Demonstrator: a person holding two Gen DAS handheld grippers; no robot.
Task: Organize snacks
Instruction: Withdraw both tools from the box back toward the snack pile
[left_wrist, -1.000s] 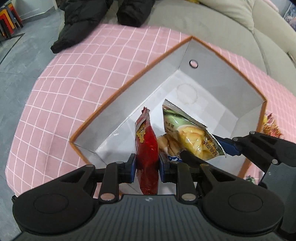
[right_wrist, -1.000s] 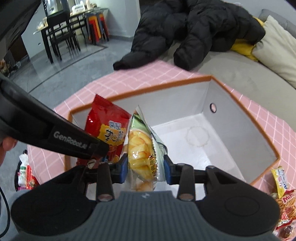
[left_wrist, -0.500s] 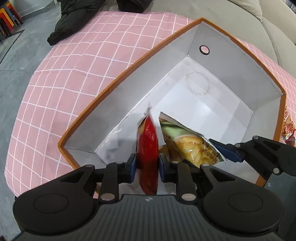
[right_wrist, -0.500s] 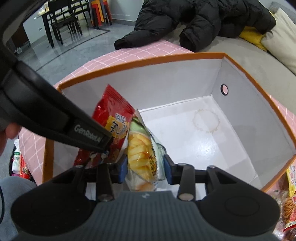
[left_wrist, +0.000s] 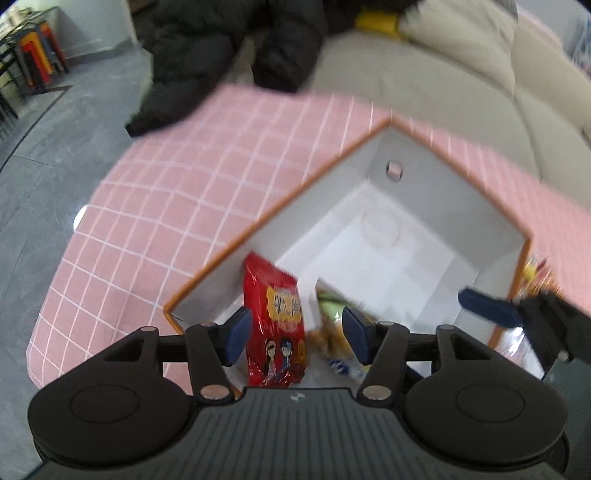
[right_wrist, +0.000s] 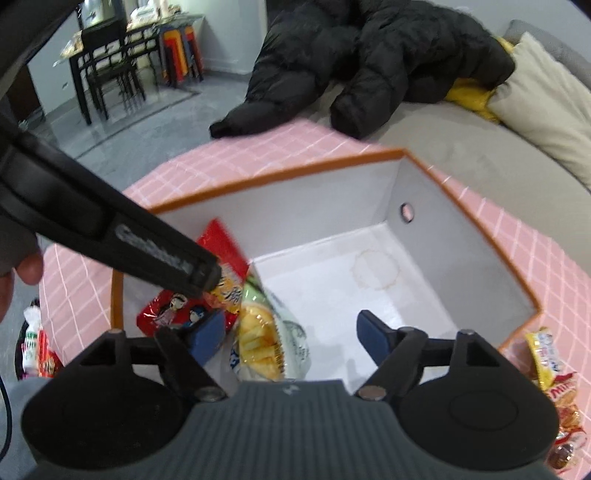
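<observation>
Left wrist view. My left gripper (left_wrist: 297, 334) has its fingers spread wide; the red foil snack packet (left_wrist: 274, 323) stands free between them, touching neither pad, in the near corner of the orange-rimmed grey cardboard box (left_wrist: 417, 206). The green-and-yellow chip bag (left_wrist: 334, 325) lies just beside it. The box sits on the bench under a pink checked cloth (left_wrist: 177, 206).

Right wrist view. My right gripper (right_wrist: 291, 336) is likewise wide apart, the chip bag (right_wrist: 266, 332) loose between the fingers, leaning against the red packet (right_wrist: 184, 310). Loose yellow and red snack packets (right_wrist: 554, 369) wait outside the box's right wall.

Step in hand: release into the box. Next, I judge, both grippers must lift clear and reach for the remaining packets.
</observation>
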